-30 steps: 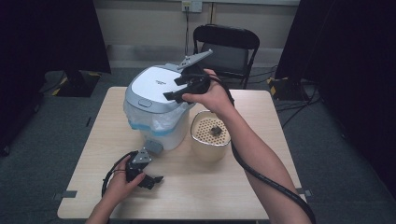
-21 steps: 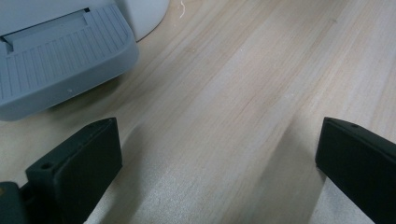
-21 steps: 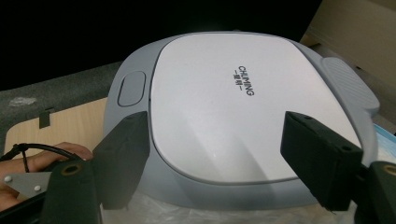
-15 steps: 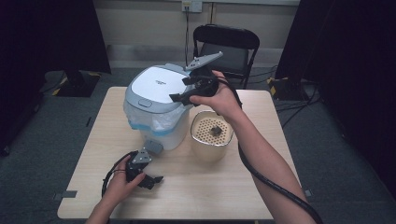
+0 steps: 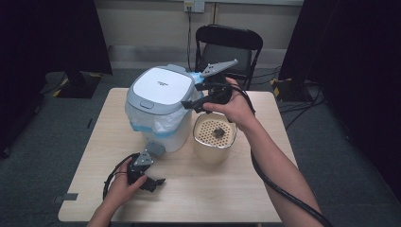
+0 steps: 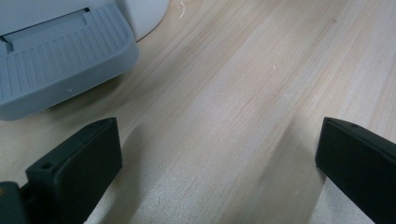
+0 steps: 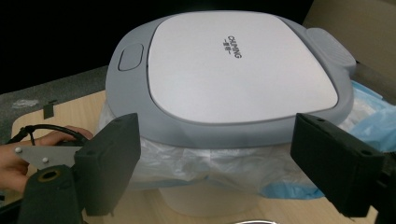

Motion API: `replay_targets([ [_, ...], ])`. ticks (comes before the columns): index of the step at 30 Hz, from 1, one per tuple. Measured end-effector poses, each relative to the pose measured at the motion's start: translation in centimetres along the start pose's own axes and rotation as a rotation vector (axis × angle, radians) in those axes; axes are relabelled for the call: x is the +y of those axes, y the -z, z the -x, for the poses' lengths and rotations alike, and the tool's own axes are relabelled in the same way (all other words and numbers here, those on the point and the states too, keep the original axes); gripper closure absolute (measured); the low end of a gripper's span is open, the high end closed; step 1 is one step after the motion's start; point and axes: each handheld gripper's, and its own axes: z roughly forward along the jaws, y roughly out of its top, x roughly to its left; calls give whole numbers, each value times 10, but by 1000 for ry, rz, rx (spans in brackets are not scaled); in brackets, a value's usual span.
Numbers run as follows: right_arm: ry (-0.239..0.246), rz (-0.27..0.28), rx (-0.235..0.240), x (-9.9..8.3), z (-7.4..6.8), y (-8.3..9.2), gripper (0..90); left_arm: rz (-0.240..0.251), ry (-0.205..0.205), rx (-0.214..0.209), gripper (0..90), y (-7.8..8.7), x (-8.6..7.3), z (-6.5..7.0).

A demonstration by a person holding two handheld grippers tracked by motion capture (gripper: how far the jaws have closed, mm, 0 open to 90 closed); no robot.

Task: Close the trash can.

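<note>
The pedal bin (image 5: 161, 111) stands toward the far left corner of the table (image 5: 227, 198), lid shut, a clear liner bunched under the grey rim with blue plastic showing at its far side. Just beside it, toward the table's middle, sits a cream perforated basket (image 5: 213, 139) holding a small dark item that cannot be identified at this resolution.

The right gripper (image 5: 195, 101) hangs above the basket's far rim, near the bin's right flank; its jaws have just been opening and stand wide with nothing between them. In the right gripper view the lid (image 7: 233, 65) lies straight ahead between the jaws. The left gripper (image 5: 153, 182) rests near the near left edge of the table, jaws spread apart and empty, pointing at the foot pedal (image 6: 60, 51).

Judgement: the step in hand appears to be opening the bin. Press the pedal squarely at its ribbed middle, or press the lid's latch button (image 7: 130, 57), without dragging the liner.

The bin's base is cut off in the right gripper view and its interior is hidden.
</note>
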Motion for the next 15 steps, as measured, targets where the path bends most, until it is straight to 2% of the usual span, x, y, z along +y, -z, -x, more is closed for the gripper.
replay_targets([
  [15, -3, -11, 28, -24, -4, 1, 147, 0, 0, 0, 0, 0, 0, 0],
])
